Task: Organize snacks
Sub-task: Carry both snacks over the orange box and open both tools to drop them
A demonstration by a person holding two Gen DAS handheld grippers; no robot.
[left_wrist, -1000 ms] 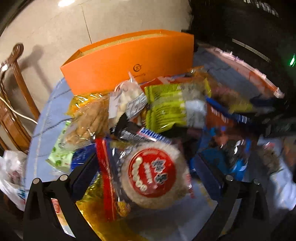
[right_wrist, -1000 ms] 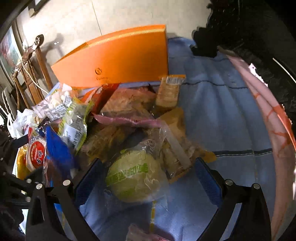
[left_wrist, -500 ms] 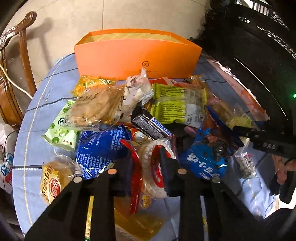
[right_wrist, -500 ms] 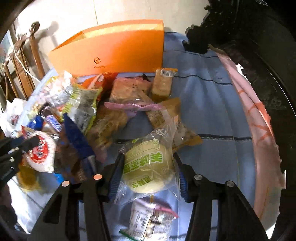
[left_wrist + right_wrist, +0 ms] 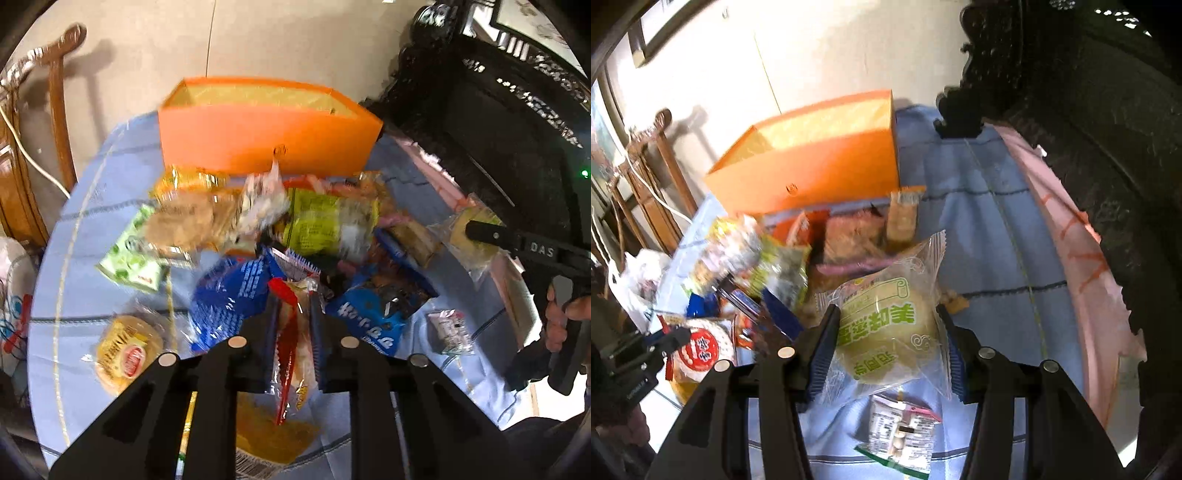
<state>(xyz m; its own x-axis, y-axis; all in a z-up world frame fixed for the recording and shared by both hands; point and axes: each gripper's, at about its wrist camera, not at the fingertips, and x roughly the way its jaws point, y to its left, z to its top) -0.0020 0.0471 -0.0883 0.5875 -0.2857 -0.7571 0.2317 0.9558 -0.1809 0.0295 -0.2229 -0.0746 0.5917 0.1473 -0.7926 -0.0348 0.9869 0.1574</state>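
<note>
My left gripper (image 5: pixel 293 306) is shut on a round rice cracker pack (image 5: pixel 295 347) with a red label, held edge-on above the snack pile; it also shows in the right wrist view (image 5: pixel 700 350). My right gripper (image 5: pixel 888 314) is shut on a clear-wrapped round cake with green print (image 5: pixel 886 328), lifted above the cloth; that cake also shows in the left wrist view (image 5: pixel 471 236). An open orange box (image 5: pixel 266 136) stands at the table's far side, empty as far as I see, also in the right wrist view (image 5: pixel 820 162).
A heap of snack packs (image 5: pixel 288 225) lies on the blue tablecloth (image 5: pixel 982 229) before the box. A small pack (image 5: pixel 901 432) lies under the right gripper. A wooden chair (image 5: pixel 33 147) stands left; dark carved furniture (image 5: pixel 1089 129) stands right.
Both grippers closed on their packs and lifted them off the pile. The views have risen, so the orange box's open top now shows.
</note>
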